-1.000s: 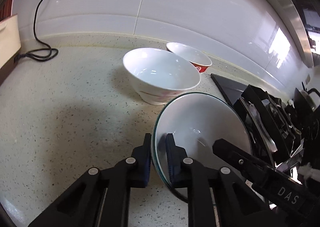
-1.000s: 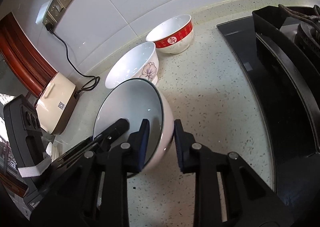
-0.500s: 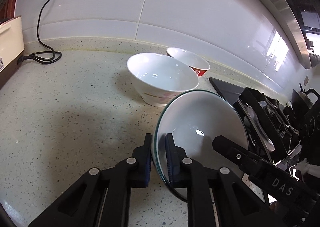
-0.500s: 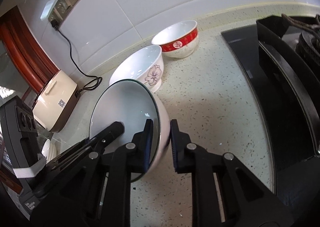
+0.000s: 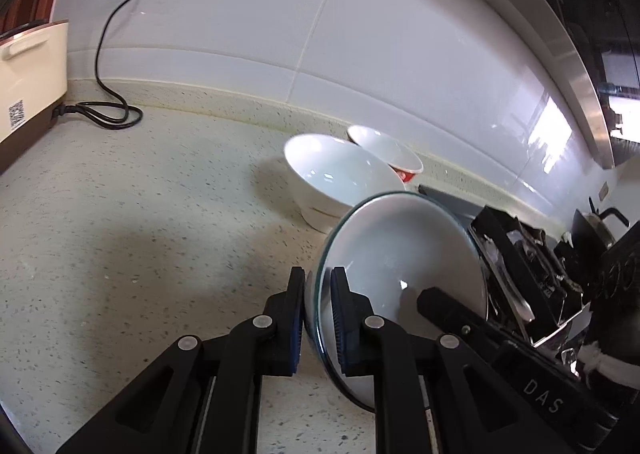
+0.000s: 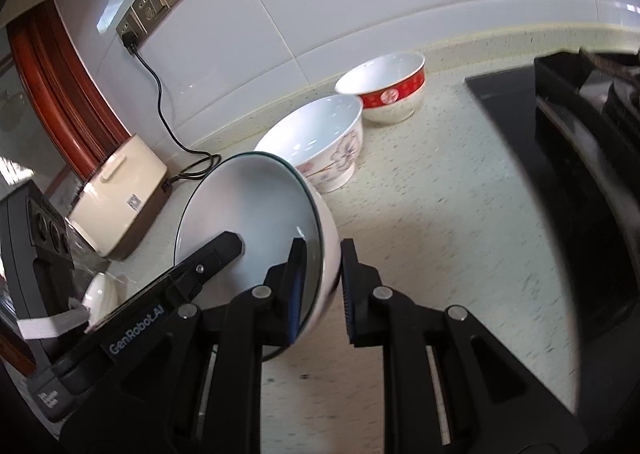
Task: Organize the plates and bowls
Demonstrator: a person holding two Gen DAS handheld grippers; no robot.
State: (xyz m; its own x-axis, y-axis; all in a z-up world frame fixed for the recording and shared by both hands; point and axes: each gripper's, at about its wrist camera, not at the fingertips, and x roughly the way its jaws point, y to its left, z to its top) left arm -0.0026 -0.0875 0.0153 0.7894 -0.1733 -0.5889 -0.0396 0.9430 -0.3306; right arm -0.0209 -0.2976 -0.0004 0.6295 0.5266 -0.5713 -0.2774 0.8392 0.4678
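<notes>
A white bowl with a dark green rim [image 5: 404, 254] is held tilted above the speckled counter [image 5: 140, 221]. My left gripper [image 5: 318, 302] is shut on its near rim. My right gripper [image 6: 320, 274] is shut on the opposite rim of the same bowl [image 6: 248, 209], one pad inside and one outside. Behind it stand a white flowered bowl [image 5: 336, 177] [image 6: 320, 145] and a red-banded bowl [image 5: 388, 151] [image 6: 388, 91], both upright by the wall.
A cream appliance [image 6: 120, 193] with a black cord [image 5: 108, 109] sits at the left. A black gas hob [image 6: 560, 141] with pan supports lies to the right. A wall socket [image 6: 160, 9] is above the counter.
Both grippers have lifted the green-rimmed bowl higher and pulled it back; the two bowls by the wall look farther away. The right pads have closed onto the rim.
</notes>
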